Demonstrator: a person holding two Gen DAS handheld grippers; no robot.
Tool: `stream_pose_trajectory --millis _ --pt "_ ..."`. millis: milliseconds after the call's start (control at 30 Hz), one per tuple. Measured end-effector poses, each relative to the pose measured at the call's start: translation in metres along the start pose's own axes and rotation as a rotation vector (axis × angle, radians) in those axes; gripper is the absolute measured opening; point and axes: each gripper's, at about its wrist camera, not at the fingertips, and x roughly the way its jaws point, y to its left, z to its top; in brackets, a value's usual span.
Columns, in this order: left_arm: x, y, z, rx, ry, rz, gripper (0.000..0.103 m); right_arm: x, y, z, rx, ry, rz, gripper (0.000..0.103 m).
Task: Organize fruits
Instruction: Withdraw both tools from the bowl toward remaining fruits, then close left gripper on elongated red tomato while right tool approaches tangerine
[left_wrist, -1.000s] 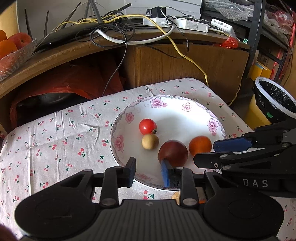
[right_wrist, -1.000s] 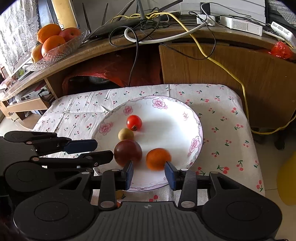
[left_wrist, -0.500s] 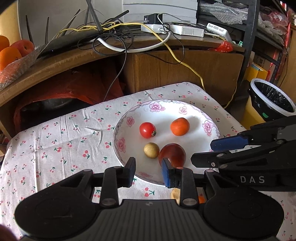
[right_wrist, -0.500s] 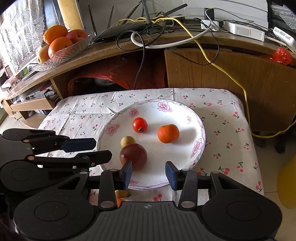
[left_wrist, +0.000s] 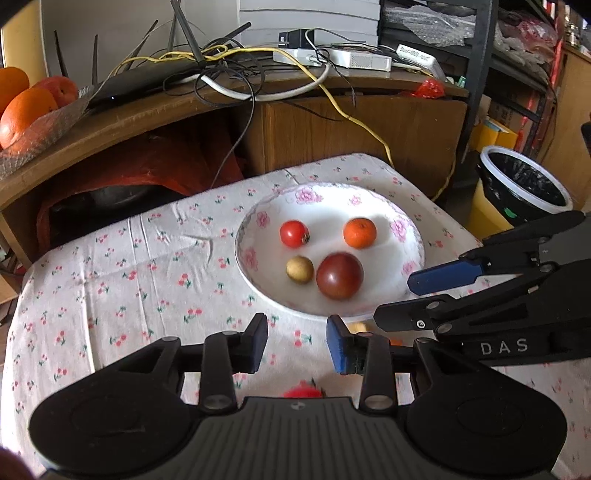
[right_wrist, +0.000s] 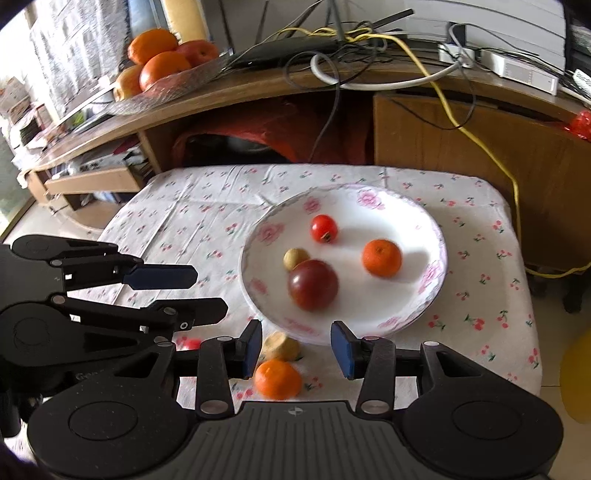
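A white flowered plate sits on the cherry-print cloth. In it lie a red tomato, a mandarin, a small tan fruit and a dark red fruit. On the cloth before the plate are another mandarin, a tan fruit and a small red fruit. My right gripper hangs open and empty over those loose fruits. My left gripper is open and empty, just short of the plate; the right gripper reaches in from its right.
A wooden desk behind the table carries a glass bowl of oranges and apples and tangled cables. A yellow cable hangs down past the table's right side. A lined bin stands on the floor at the right.
The mandarin has rolled from the plate's near side to its far right part. Both grippers have drawn back and up from the plate, bringing the loose fruits on the cloth into view.
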Motion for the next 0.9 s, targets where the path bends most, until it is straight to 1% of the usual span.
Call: stream_pose_trajectory --millis 233,267,433,467,700,900 --pt "-0.007 -0.003 -0.026 0.052 0.047 -0.014 0.043 0.004 0.009 -0.013 -0.025 0.056 0.021 0.040" --pt "-0.006 -0.004 -0.029 0.059 0.051 -0.010 0.043 0.006 0.010 -0.014 -0.027 0.063 0.024 0.043" --pt "0.003 0.001 -0.035 0.052 0.080 -0.012 0.043 0.010 0.011 -0.017 -0.028 0.080 0.033 0.044" --pt "0.005 0.001 -0.036 0.053 0.084 -0.012 0.045 0.012 0.010 -0.017 -0.028 0.085 0.033 0.044" --pt "0.004 0.007 -0.040 0.036 0.078 -0.044 0.046 0.021 0.012 -0.020 -0.032 0.114 0.037 0.044" --pt "0.005 0.006 -0.043 0.046 0.078 -0.071 0.046 0.026 0.011 -0.020 -0.034 0.125 0.041 0.044"
